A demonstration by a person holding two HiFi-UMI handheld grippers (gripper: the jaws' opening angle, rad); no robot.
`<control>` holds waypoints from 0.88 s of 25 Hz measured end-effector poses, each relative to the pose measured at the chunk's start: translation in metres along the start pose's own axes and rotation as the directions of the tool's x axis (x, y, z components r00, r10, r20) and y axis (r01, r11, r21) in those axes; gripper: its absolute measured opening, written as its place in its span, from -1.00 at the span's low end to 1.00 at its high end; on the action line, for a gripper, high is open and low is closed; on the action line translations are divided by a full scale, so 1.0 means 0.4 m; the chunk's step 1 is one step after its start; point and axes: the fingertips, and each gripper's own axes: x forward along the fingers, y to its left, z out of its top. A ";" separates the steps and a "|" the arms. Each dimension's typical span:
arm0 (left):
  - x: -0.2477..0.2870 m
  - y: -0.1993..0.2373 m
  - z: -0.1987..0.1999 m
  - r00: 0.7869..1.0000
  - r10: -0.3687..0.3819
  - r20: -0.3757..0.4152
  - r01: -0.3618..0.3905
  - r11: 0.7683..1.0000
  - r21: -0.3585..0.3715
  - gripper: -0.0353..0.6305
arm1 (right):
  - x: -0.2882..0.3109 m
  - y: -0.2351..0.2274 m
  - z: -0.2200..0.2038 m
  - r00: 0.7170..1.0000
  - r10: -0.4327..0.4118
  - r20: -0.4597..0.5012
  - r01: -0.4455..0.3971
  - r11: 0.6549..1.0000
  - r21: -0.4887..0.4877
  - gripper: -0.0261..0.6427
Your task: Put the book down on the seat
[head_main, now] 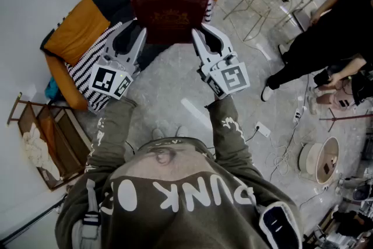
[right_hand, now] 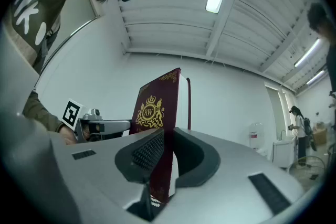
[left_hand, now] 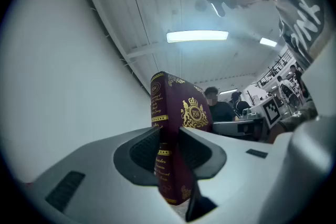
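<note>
holds the book (head_main: 168, 11) upright at top centre of the head view, over the seat (head_main: 76, 35) at upper left, not yet set down. grips both sides at once: left gripper (head_main: 139, 38) clamped on the spine edge, right gripper (head_main: 199, 39) clamped on the opposite edge, likely to keep it steady for lowering.

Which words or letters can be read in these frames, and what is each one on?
"RW": in the gold crest on the book cover.
"PUNK": on the person's sweatshirt, upside down in the head view; the letters beside it are unclear.
Gold lettering on the book's spine: too blurred to read.
</note>
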 end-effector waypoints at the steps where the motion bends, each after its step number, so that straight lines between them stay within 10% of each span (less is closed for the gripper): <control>1: 0.000 0.001 0.000 1.000 0.000 0.000 0.000 1.000 0.000 -0.60 | 0.001 0.000 -0.001 1.000 0.000 0.000 0.000 1.000 -0.001 -0.73; 22: 0.058 -0.021 -0.059 0.999 0.009 -0.049 -0.009 1.000 0.008 -0.60 | -0.010 -0.071 -0.052 1.000 0.019 -0.006 -0.018 0.999 0.051 -0.72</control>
